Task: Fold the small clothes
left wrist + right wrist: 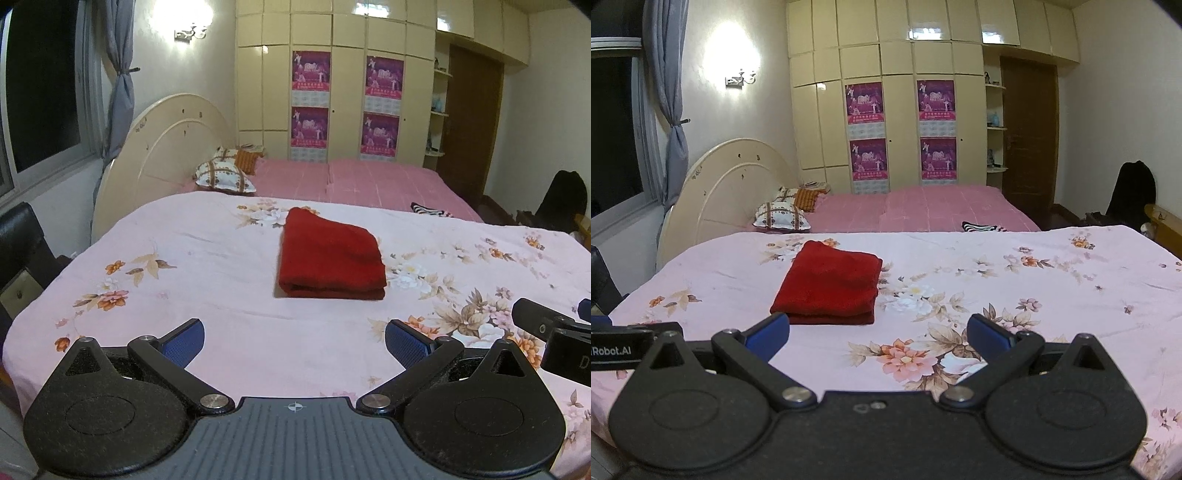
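Note:
A red cloth (330,256) lies folded into a thick rectangle on the pink floral sheet (207,258), its folded edge toward me. In the right wrist view the same red cloth (829,284) sits left of centre on the sheet (1052,280). My left gripper (294,341) stands open near the table's front, well short of the cloth, with nothing between its blue pads (186,341). My right gripper (878,334) is open too, its left pad (768,334) just in front of the cloth's near edge. Part of the right gripper's body (554,332) shows at the left view's right edge.
Behind the covered surface is a bed with a pink cover (351,177), patterned pillows (225,175) and a round cream headboard (162,147). A striped item (982,226) lies on the bed. Wardrobes with posters (901,129), a door and a dark chair (1134,192) stand farther back.

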Demonstrator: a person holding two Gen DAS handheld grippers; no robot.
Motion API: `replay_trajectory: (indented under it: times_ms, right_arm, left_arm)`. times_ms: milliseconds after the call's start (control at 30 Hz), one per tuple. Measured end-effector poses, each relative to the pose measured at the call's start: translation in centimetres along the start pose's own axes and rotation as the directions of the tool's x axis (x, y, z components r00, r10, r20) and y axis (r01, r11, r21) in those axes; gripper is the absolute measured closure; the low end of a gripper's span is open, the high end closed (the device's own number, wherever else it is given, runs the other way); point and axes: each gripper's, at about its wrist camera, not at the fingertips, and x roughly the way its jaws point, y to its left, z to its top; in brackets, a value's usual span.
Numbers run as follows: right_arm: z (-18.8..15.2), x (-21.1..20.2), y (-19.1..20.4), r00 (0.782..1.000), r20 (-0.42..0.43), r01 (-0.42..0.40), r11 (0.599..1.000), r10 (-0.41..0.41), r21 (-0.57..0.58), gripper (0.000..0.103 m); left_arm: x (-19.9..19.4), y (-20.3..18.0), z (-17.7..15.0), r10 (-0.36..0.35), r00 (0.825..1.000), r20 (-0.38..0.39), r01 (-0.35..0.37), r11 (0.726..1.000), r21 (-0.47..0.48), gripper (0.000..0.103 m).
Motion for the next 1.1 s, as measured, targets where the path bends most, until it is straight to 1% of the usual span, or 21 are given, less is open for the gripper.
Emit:
replay_trajectory:
  times_ms: [167, 367, 833, 1100]
  right_arm:
    - [0.1, -0.01, -0.11, 1.0, 0.001, 0.0, 1.0, 0.0, 0.002, 0.001]
    - [0.05, -0.18, -0.07, 1.0, 0.003, 0.003, 1.0, -0.003, -0.002, 0.001]
    - [-0.16, 0.41, -0.14, 0.999, -0.018, 0.036, 0.999, -0.036, 0.008, 0.001]
    - [-0.19, 0.42, -0.06, 0.999, -0.023, 0.026, 1.0, -0.026, 0.011, 0.001]
  left_arm:
    - [-0.3, -0.3, 0.07, 0.0, 1.0, 0.011, 0.0, 1.0, 0.006, 0.0]
    - [-0.5, -0.27, 0.1, 0.016, 1.0, 0.024, -0.017, 1.0, 0.01, 0.0]
    - [-0.53, -0.14, 0.03, 0.015, 1.0, 0.02, -0.015, 1.0, 0.009, 0.0]
    - [-0.28, 0.04, -0.14, 0.021, 1.0, 0.011, -0.021, 1.0, 0.006, 0.0]
